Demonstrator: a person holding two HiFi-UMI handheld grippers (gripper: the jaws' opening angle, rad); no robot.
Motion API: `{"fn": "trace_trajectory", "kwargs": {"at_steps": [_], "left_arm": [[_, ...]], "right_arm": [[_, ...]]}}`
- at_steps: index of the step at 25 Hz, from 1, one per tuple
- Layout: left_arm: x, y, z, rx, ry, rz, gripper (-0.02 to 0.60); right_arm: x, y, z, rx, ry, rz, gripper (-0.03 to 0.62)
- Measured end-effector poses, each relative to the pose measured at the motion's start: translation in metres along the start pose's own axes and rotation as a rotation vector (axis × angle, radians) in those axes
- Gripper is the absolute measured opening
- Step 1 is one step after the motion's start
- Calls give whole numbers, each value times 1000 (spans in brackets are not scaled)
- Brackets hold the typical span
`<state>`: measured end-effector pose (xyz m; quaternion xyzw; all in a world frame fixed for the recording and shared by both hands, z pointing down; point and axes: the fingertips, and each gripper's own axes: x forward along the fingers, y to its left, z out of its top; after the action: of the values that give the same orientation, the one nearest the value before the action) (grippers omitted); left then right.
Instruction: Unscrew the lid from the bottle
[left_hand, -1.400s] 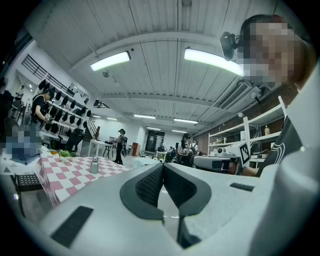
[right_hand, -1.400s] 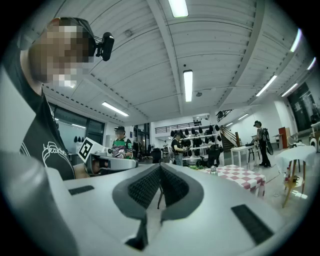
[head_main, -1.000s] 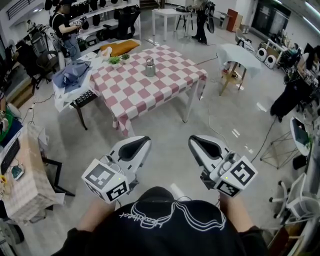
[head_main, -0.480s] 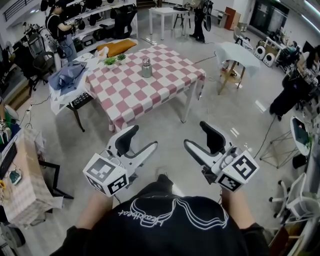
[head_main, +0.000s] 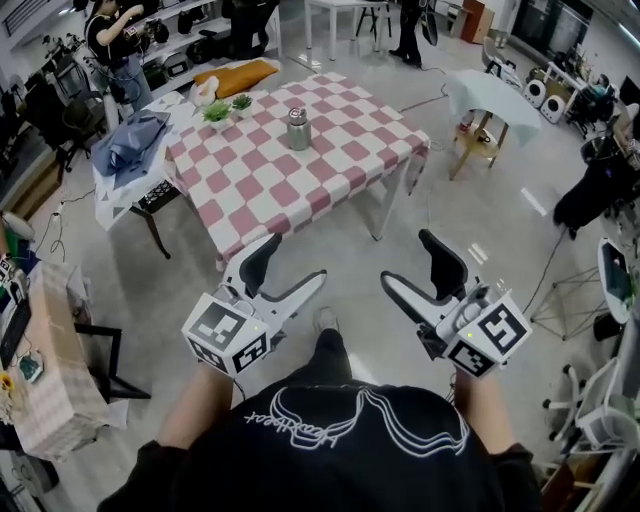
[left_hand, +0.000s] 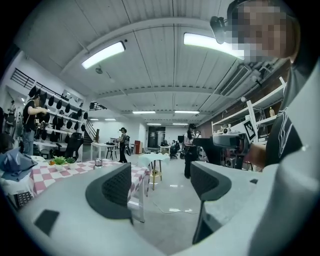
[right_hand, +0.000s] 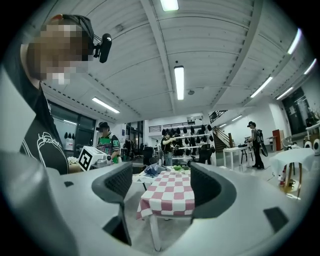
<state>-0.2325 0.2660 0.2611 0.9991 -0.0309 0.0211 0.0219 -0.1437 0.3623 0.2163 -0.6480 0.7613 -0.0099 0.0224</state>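
Left gripper (head_main: 296, 258): was opening wide, held nothing.
Right gripper (head_main: 405, 258): was opening wide, held nothing.
Bottle (head_main: 298, 130): stood on table (head_main: 300, 195), well beyond jaws.

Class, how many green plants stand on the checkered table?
2. One green plant and a second just right of it, both near the checkered table's far edge, left of the bottle. None seems hidden.

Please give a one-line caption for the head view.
Empty, jaws opening, the left tool and right tool face a checkered table bearing a metal bottle.
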Motion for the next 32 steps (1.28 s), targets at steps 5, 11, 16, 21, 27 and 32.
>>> {"fn": "trace_trajectory", "kwargs": {"at_steps": [5, 11, 16, 21, 27, 32], "left_arm": [[62, 68, -9, -22, 36, 16, 354], [146, 161, -10, -50, 65, 65, 356], [199, 233, -31, -73, 111, 88, 358], [235, 294, -67, -100, 166, 151, 365], [258, 345, -108, -82, 236, 219, 365], [273, 367, -130, -79, 258, 247, 365]], "right_arm": [[51, -59, -9, 14, 20, -7, 362], [127, -155, -12, 40, 69, -15, 364], [192, -218, -17, 39, 82, 8, 364], [241, -259, -40, 70, 113, 35, 364], [273, -278, -63, 99, 156, 60, 364], [287, -284, -68, 91, 169, 81, 364]]}}
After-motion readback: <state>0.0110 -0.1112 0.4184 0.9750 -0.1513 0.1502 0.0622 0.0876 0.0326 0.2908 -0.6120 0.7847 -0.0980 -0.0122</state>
